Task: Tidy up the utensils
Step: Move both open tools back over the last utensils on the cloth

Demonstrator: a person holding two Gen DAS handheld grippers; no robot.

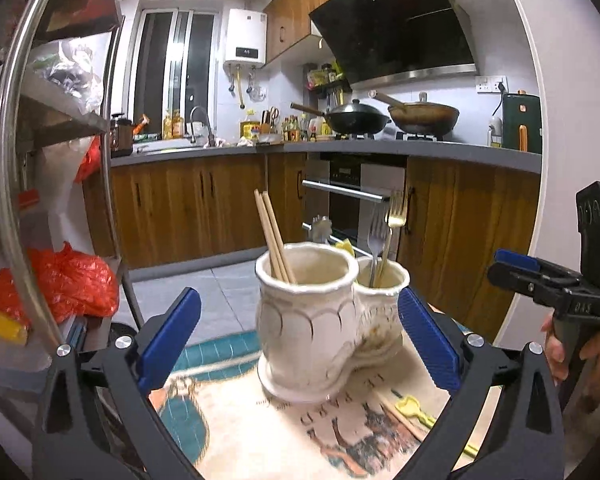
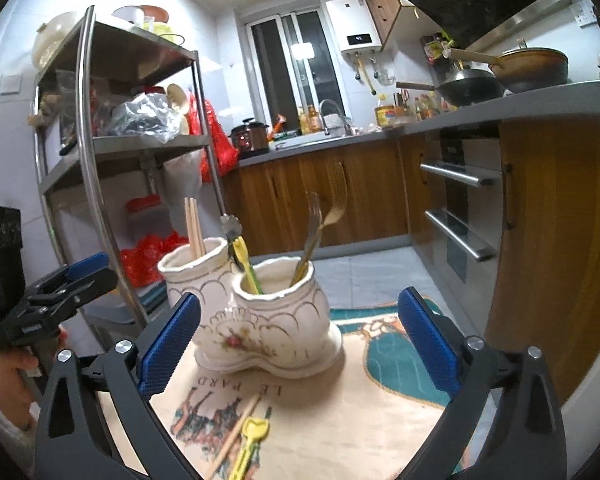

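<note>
Holder: chopsticks and forks stand sorted by pot.
Mat: chopstick and yellow tool lie unsorted.
Left gripper: wide apart, empty.
Right gripper: wide apart, empty, seemingly ready for the leftovers.

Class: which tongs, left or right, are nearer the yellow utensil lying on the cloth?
Right. The right tongs hang open with the yellow utensil just below and between their fingers; for the left tongs, it lies off by their right finger.
</note>
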